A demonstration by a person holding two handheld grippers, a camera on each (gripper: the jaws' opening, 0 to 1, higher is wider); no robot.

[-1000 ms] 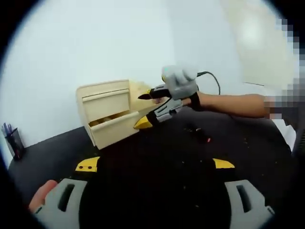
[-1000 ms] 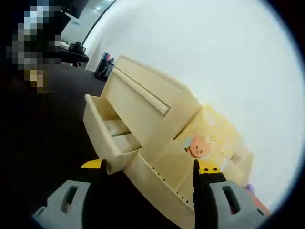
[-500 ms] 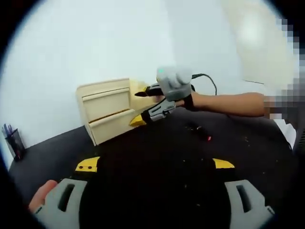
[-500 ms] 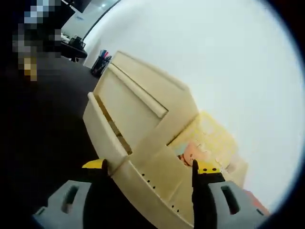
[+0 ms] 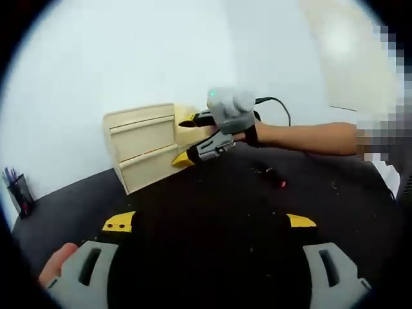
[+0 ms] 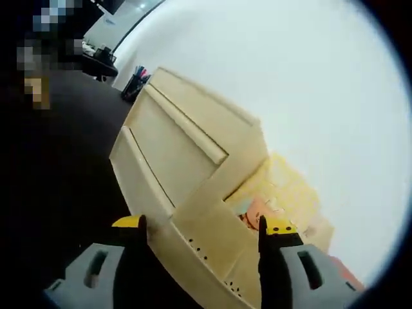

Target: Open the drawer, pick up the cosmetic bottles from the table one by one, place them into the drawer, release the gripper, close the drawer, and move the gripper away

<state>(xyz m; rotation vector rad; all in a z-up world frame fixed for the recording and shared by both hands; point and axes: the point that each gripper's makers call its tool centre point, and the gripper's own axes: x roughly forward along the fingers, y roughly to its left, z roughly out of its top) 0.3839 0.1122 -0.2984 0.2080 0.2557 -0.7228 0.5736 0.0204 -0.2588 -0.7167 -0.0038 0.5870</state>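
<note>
Pale wood drawer (image 5: 149, 168) sits flush in its small cabinet (image 6: 193, 161) at the far left of the black table (image 5: 212, 219), and the right gripper (image 6: 199, 226), jaws apart and empty, rests against its front, apparently having pushed it shut. Nearer, the left gripper (image 5: 209, 222) hangs over the table, jaws wide apart and empty, idle.
</note>
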